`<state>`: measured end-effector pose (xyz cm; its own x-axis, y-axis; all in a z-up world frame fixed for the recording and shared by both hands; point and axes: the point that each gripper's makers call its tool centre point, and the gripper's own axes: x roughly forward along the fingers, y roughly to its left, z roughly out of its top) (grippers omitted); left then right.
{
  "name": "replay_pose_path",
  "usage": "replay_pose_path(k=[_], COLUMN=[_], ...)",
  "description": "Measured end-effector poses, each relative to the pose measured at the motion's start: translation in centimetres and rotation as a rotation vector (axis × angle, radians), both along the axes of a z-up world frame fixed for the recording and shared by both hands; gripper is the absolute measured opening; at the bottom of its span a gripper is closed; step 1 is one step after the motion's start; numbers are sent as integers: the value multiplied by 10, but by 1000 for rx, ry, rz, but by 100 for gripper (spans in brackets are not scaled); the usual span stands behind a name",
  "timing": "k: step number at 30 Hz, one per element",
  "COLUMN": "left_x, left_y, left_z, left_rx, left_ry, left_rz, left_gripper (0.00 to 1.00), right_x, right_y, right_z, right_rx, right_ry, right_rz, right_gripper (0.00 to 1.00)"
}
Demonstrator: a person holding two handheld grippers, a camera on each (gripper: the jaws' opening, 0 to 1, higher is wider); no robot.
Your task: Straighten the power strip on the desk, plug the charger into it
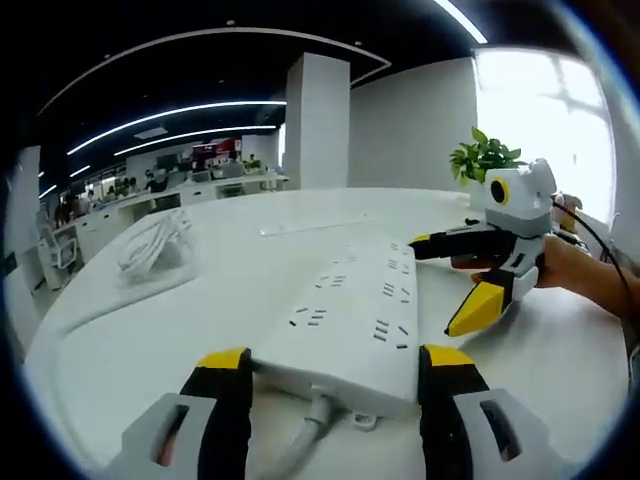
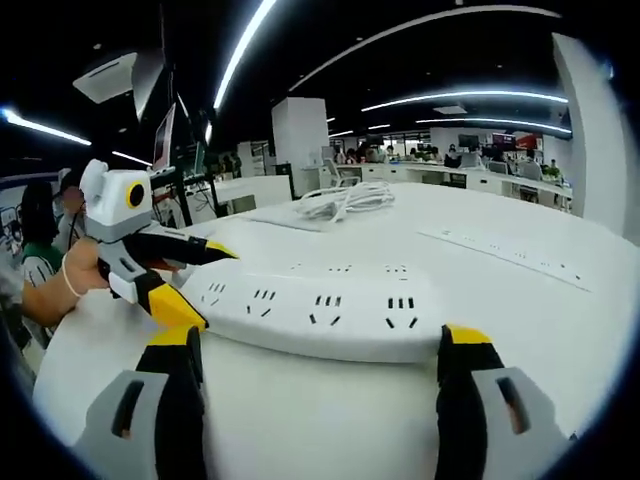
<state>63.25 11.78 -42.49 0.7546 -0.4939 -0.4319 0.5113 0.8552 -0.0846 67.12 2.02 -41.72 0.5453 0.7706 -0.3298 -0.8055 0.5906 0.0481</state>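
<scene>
Power strip (image 1: 350,315) lies flat on the white desk (image 1: 140,340), between both grippers' wide-apart jaws; nothing plugged in.

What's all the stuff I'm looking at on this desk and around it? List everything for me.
power strip: one, white, lying flat on the desk between the two grippers, its cord leaving the end near the left gripper
charger cable: one bundle, white, coiled on the desk beyond the strip
desk: one, white, rounded edge
plant: one, green, at the desk's far side by the bright window
pillar: one, white, behind the desk
left gripper: one, grey with yellow-black tips, jaws open astride the strip's cord end
right gripper: one, same colours, jaws open astride the strip's long side
hand: one, holding the right gripper
</scene>
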Motion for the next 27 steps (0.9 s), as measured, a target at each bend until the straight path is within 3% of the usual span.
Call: replay_pose_path(k=[7, 20, 27], left_x=[1, 9, 8], left_y=[-1, -5, -7], left_z=[-1, -2, -2], left_rx=[12, 31, 35], left_ry=[-2, 17, 24], left_rz=[-20, -125, -161], left_gripper=[69, 69, 70], right_x=[0, -13, -11], right_y=[-4, -12, -21], right_z=[2, 2, 1], right_rx=[22, 23, 7], right_ry=[17, 26, 25], right_rz=[-23, -73, -139], right_gripper=[99, 99, 86])
